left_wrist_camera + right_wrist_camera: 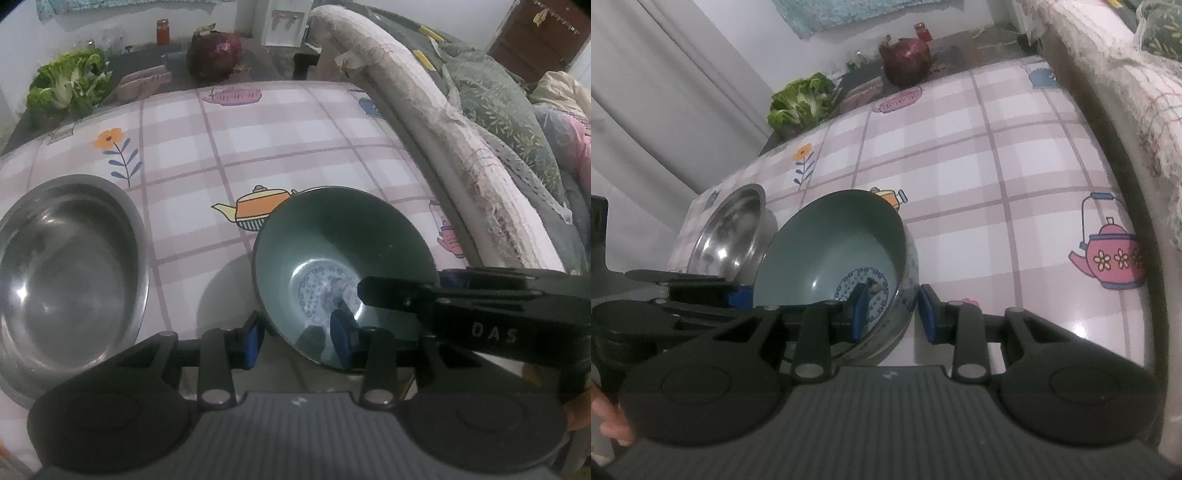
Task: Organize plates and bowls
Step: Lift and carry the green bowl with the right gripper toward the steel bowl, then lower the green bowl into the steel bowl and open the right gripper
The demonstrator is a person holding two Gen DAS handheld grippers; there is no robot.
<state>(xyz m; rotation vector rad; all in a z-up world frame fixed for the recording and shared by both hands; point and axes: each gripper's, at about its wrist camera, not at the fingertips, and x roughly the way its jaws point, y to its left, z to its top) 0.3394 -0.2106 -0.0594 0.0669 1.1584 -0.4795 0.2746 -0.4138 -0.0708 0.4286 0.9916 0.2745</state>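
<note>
Holding the green bowl (pixel 343 258) tilted above the tabletop (pixel 288 147), we have both tongs on it at once. Our left tongs (pixel 299 336) straddle the near rim, one blue pad outside the wall and one inside, narrowly parted and apparently pinching the wall. Our right tongs (pixel 892 314) take the rim on the other side the same way, one pad inside near the patterned blue centre and one outside; whether that outer pad presses the wall we cannot tell. In the left wrist view the right tongs' black arm reaches in over the bowl's right edge. Just beside the bowl, to its left, a steel bowl (pixel 66 266) sits on the checked tablecloth with teapot prints. Farther back, at the tabletop's far end, lie a leafy green vegetable (pixel 66 86) and a red cabbage (pixel 214 55), with a red jar (pixel 162 31) by the wall.
</note>
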